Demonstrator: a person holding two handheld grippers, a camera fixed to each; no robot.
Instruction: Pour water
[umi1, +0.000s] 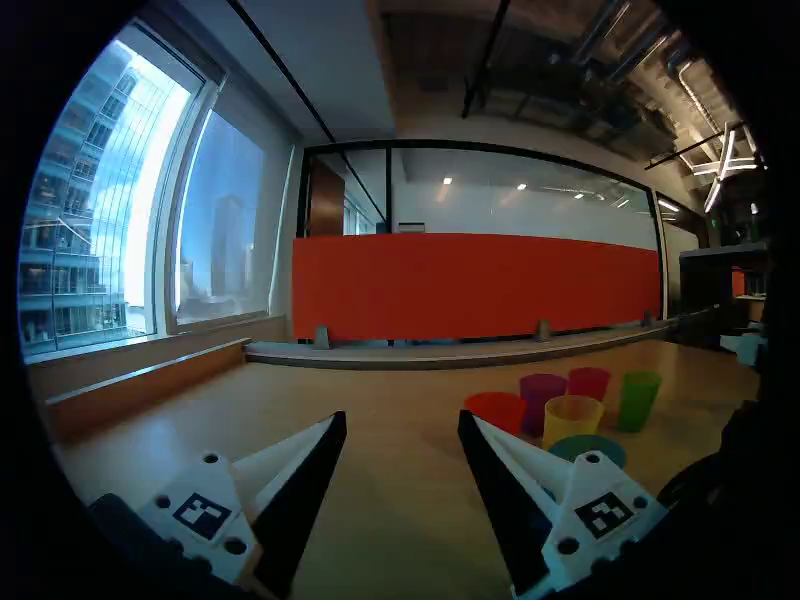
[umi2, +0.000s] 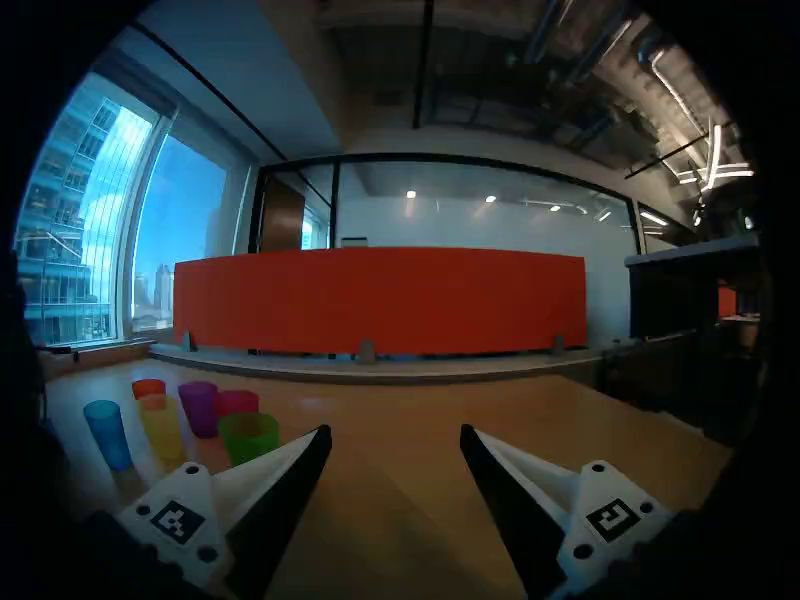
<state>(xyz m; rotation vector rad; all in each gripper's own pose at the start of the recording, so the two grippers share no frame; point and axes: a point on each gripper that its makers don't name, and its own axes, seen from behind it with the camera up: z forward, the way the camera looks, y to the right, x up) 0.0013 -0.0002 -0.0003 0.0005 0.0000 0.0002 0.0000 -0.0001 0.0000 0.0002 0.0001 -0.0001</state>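
The left gripper has its jaws spread wide with nothing between them, held low over the light wooden counter. The right gripper is the same: jaws spread and empty, over the counter.

Six cups stand upright in a tight cluster on the counter. In the left gripper view they are ahead and right of the jaws:
- red translucent plastic cup
- purple translucent plastic cup
- crimson translucent plastic cup
- green translucent plastic cup
- yellow translucent plastic cup, in front of these
- blue-green translucent plastic cup, nearest and partly hidden by the right-hand finger

In the right gripper view the cluster is ahead-left, with the green one just beside the left-hand fingertip. I cannot tell what is in the cups or whether they touch.

Behind them are a long orange partition panel and tall windows on the left.
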